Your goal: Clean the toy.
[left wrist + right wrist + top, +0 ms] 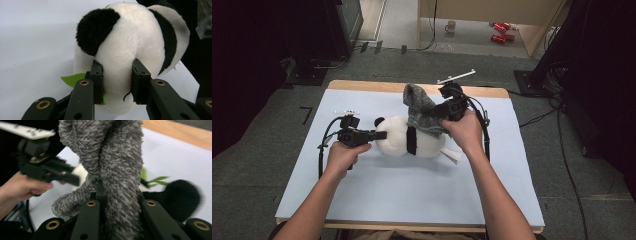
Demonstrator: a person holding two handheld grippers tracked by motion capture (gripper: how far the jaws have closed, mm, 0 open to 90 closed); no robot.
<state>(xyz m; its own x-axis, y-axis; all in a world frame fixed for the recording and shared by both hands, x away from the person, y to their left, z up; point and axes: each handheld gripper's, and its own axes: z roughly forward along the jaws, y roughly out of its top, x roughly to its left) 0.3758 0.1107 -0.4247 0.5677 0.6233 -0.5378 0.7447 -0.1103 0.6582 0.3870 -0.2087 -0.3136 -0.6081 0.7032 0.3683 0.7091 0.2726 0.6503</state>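
Left claw pinches the panda plush at its left head end, mid-worktop. Right claw clamps the grey knit garment bunched over the plush's right end; long axis left-right.

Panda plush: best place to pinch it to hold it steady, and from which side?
Grip the panda plush at its head end, from the table's left, as the left gripper does. It lies on its side there, and the fingers sink into soft white fur below the black ear, clear of the grey knit cloth.
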